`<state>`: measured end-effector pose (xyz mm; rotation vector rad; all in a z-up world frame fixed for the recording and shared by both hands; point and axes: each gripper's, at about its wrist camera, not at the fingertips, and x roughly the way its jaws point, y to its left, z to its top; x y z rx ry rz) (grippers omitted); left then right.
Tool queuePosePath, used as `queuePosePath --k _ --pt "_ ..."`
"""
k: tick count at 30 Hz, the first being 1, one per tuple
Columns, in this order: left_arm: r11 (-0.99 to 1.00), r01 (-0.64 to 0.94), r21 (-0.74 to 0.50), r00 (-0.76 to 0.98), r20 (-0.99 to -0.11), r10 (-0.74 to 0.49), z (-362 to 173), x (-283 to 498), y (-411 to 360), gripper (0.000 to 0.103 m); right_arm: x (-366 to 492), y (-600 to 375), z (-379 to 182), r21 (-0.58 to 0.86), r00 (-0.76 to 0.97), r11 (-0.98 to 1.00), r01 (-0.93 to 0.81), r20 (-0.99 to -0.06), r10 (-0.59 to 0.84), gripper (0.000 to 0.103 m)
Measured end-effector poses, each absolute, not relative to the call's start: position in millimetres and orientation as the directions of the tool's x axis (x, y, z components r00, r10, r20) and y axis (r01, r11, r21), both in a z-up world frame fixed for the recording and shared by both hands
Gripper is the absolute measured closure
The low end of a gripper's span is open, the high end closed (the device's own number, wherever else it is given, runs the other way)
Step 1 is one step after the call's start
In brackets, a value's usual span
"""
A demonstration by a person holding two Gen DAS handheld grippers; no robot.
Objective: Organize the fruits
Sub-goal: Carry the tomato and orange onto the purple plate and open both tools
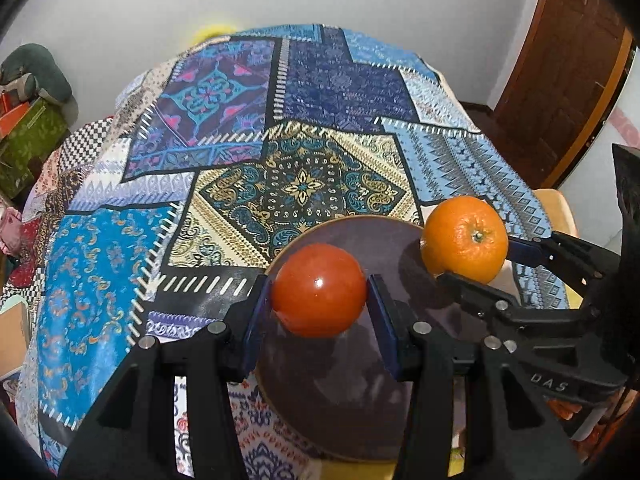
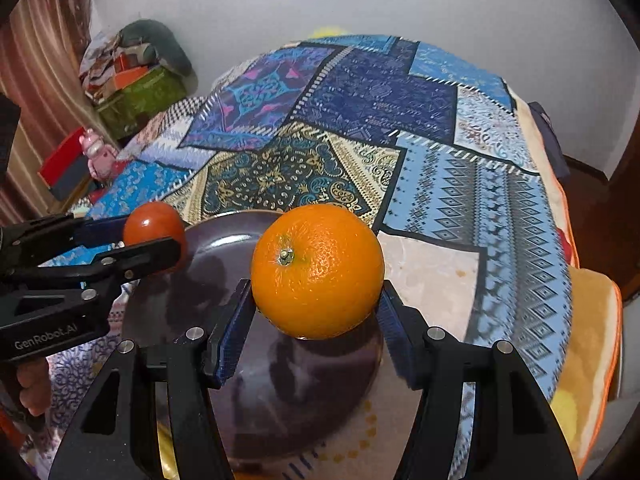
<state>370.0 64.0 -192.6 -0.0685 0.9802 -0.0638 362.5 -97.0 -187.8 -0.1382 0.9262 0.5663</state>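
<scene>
My left gripper (image 1: 318, 292) is shut on a red tomato (image 1: 319, 290), held above the left part of a dark round plate (image 1: 340, 392). The right gripper (image 2: 316, 300) is shut on an orange (image 2: 317, 271) with its stem facing the camera, above the same plate (image 2: 288, 400). In the left wrist view the orange (image 1: 464, 239) and the right gripper (image 1: 476, 264) come in from the right over the plate's far right rim. The right wrist view shows the tomato (image 2: 154, 225) in the left gripper (image 2: 150, 236) at the plate's left rim. The plate carries no fruit.
A patchwork cloth (image 1: 280, 128) in blue, purple and cream covers the table. Boxes and bags (image 2: 136, 76) are piled on the left by a curtain. A pink toy (image 2: 96, 152) stands near the table's left edge. A brown wooden door (image 1: 560, 72) is at the right.
</scene>
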Motion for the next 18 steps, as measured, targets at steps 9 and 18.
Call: queuePosePath --k 9,18 --pt "0.995 0.033 -0.092 0.508 -0.856 -0.097 -214.7 389.2 61.2 0.055 376.4 -89.3 -206.3 0.116 0.413 0.836 -0.537 -0.827 0.38 0.045" --pt "0.996 0.033 -0.078 0.505 -0.859 -0.084 -219.9 390.3 57.3 0.054 377.2 -88.0 -214.0 0.102 0.39 0.828 -0.551 -0.846 0.364 0.045"
